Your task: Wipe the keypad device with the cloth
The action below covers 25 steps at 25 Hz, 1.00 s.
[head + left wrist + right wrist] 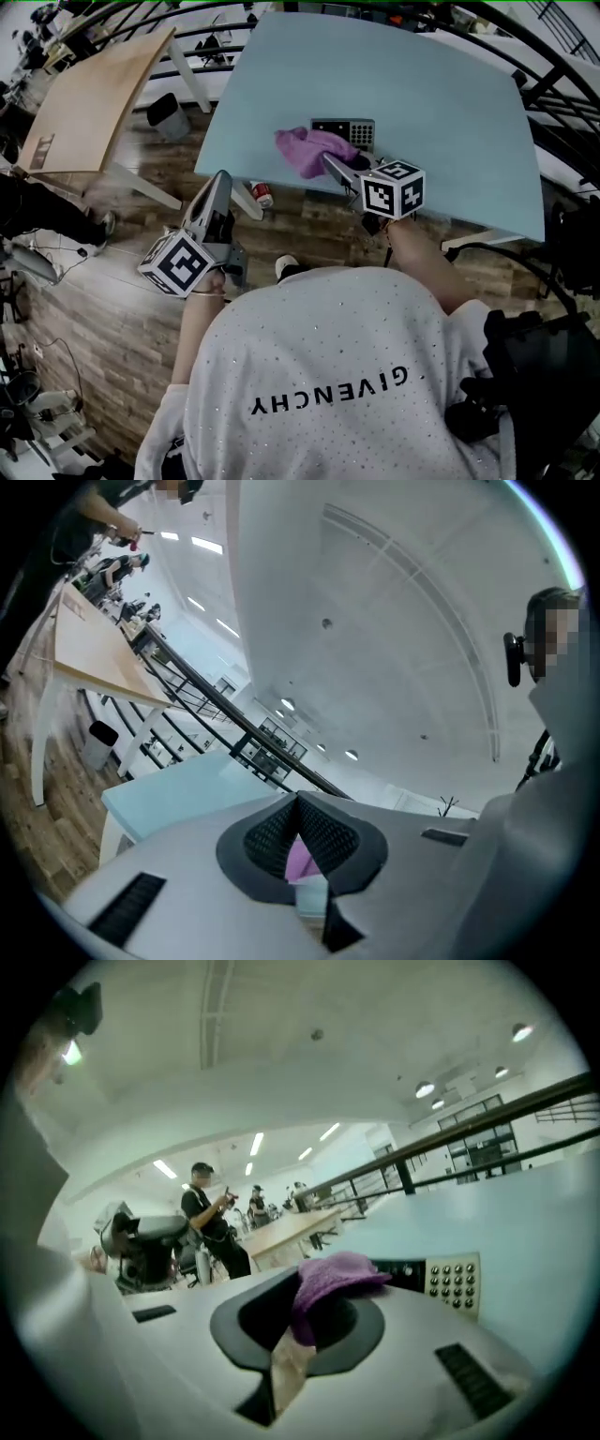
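**Before the wiping begins, the grip is taken**

As seen from over the person's head, the crumpled purple cloth point(312, 150) lies bunched on the pale blue table point(450, 103) near its front edge. It touches the near side of the flat grey keypad device with the dark display strip point(344, 131). The right gripper point(330, 162) reaches in from the table edge with its tips at the cloth's near corner. The left gripper point(219, 180) hangs off the table over the wooden floor point(122, 309), well apart from both.

The left gripper view shows its jaws met at the tips with nothing between them. The pink sliver lower in the gap is only the cloth, far off on the table.

In the right gripper view the jaws are drawn close with a fold of the cloth pinched between them, and the rest mounds over the tips. Just beyond, to the right, the keypad lies flat. It shows rows of small round buttons on a pale panel, with the dark strip beside them.

To my eye the cloth is gripped and no stroke has been made yet. The next move calls for carrying the cloth onto the keypad's face and dragging it across, lightly enough that the device doesn't slide.
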Tool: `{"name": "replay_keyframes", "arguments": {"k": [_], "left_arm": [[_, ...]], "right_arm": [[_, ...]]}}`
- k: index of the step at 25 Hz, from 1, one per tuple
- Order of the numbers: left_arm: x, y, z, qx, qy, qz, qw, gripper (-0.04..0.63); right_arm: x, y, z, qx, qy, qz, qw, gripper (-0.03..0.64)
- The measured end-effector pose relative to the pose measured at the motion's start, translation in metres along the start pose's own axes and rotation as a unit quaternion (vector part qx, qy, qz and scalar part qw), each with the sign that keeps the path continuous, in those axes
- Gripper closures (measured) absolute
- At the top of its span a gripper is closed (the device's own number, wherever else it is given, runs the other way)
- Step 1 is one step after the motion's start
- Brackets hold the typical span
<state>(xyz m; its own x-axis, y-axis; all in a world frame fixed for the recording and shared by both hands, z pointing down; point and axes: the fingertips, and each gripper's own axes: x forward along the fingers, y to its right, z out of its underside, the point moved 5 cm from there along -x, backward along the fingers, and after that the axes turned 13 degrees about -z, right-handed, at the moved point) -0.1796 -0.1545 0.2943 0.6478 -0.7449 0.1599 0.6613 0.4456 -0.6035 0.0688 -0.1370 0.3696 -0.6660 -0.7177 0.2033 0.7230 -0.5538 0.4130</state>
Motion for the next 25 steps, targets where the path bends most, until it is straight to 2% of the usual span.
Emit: {"name": "replay_keyframes", "arguments": {"k": [2,6,10,13,18,25], "left_arm": [[-0.003,0.023,0.014,0.01,-0.008,0.018,0.9998,0.592],[-0.01,0.065,0.041,-0.02,-0.011,0.068,0.9974,0.592],[-0.013,0.095,0.068,-0.019,-0.02,0.079,0.9965,0.592],[-0.018,0.113,0.089,-0.024,-0.032,0.084,0.9957,0.592],[-0.029,0.137,0.106,-0.016,-0.042,0.089,0.995,0.592],[-0.049,0.152,0.125,-0.009,-0.049,0.093,0.9944,0.592]], "right_arm": [[-0.033,-0.016,-0.026,-0.021,0.05,0.002,0.999,0.597],[-0.108,-0.047,-0.052,-0.075,0.107,0.024,0.991,0.598],[-0.183,-0.064,-0.058,-0.117,0.154,0.072,0.978,0.598],[-0.227,-0.068,-0.049,-0.124,0.161,0.109,0.973,0.598],[-0.275,-0.065,-0.025,-0.097,0.157,0.165,0.969,0.598],[-0.299,-0.072,0.002,-0.101,0.127,0.19,0.968,0.6]]}}
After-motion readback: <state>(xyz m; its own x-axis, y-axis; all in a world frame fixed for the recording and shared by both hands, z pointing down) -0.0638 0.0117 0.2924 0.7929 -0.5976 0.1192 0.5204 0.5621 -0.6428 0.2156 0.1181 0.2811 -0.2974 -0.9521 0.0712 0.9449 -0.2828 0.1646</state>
